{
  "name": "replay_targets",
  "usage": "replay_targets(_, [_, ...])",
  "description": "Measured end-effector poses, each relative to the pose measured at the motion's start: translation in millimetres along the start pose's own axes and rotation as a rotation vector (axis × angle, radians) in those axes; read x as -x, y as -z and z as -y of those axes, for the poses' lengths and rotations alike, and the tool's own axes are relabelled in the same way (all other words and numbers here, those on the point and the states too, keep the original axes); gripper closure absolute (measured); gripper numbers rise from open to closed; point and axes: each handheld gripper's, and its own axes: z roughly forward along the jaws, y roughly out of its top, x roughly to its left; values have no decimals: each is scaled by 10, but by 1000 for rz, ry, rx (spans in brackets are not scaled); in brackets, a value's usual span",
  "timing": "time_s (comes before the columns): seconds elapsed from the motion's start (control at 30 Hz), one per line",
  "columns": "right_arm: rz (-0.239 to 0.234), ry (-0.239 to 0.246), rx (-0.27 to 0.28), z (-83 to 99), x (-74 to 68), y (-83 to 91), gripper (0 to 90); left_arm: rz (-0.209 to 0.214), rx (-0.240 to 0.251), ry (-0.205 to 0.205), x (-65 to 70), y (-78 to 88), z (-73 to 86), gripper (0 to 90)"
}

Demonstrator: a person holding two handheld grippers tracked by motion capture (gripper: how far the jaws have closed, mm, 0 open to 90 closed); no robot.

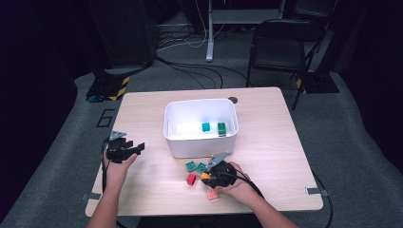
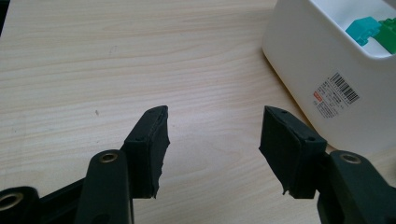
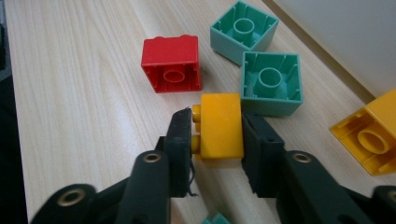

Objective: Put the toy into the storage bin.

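The right gripper had clamped its jaws on a small orange-yellow block, studs turned sideways, lying on the table just in front of the white bin, beside a red block. The left gripper hung open beside the bin.

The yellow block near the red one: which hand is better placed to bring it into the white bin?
Right. The right gripper already clamps the yellow block. The left gripper stands open over bare table beside the white bin.

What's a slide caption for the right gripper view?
Right gripper clamps a yellow block on the table, beside a red block and two teal blocks.
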Motion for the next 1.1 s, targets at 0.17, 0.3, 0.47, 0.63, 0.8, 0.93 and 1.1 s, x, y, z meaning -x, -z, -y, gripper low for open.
replay_targets(0.17, [-2,5,-6,-6,-3,8,670,0,0,2,-1,-3,1,414])
replay_targets(0.3, [-5,3,3,-8,-12,34,671,-2,6,4,-3,-9,3,414])
replay_targets(0.47, [-2,-2,23,-23,-22,98,671,-1,1,3,-1,-8,0,414])
replay_targets(0.63, [5,-9,32,-36,-17,163,671,1,1,1,4,-7,-2,414])
replay_targets(0.8, [12,-29,48,-47,5,241,672,-1,4,2,7,-13,-2,414])
replay_targets(0.93, [15,-38,66,-57,28,312,672,-2,13,2,8,-24,-1,414])
replay_targets(1.1, [27,-64,71,-60,40,383,672,1,7,1,10,-23,-7,414])
